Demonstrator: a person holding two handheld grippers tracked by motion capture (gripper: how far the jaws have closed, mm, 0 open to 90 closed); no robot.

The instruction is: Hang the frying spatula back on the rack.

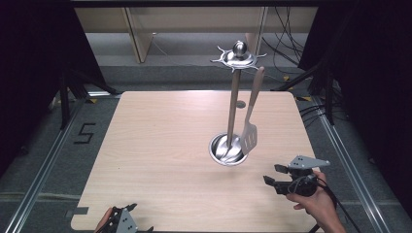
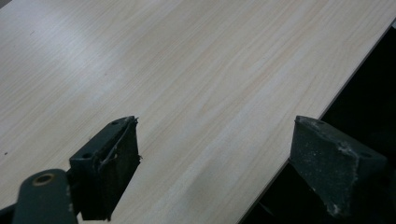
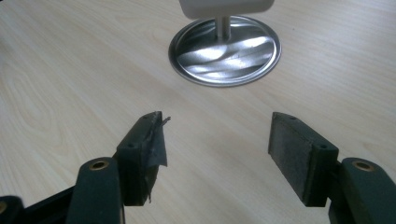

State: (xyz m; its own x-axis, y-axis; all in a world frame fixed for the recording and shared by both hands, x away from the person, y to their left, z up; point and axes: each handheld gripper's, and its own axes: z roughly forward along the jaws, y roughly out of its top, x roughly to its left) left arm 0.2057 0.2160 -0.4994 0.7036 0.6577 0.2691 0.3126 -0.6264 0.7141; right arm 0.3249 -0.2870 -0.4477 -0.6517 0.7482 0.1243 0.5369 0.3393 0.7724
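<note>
So in the high view there's a shiny metal utensil stand (image 1: 235, 104) sitting a bit right of centre on the light wood table (image 1: 160, 145), with a round dish base (image 1: 227, 149) and a spiky hook ring up top. A slotted spatula (image 1: 249, 131) with a wooden handle hangs off the ring, its blade dangling just over the right edge of the base. The right gripper (image 1: 272, 174) is in the lower right of the frame, held in a hand (image 1: 318, 204), jaws spread wide with nothing between them, pointing toward the stand, near it but not touching. In the right gripper view the base (image 3: 225, 50) sits top centre, ahead of the open jaws. The left gripper (image 1: 127, 219) is at the bottom left edge, also wide open and empty.
</note>
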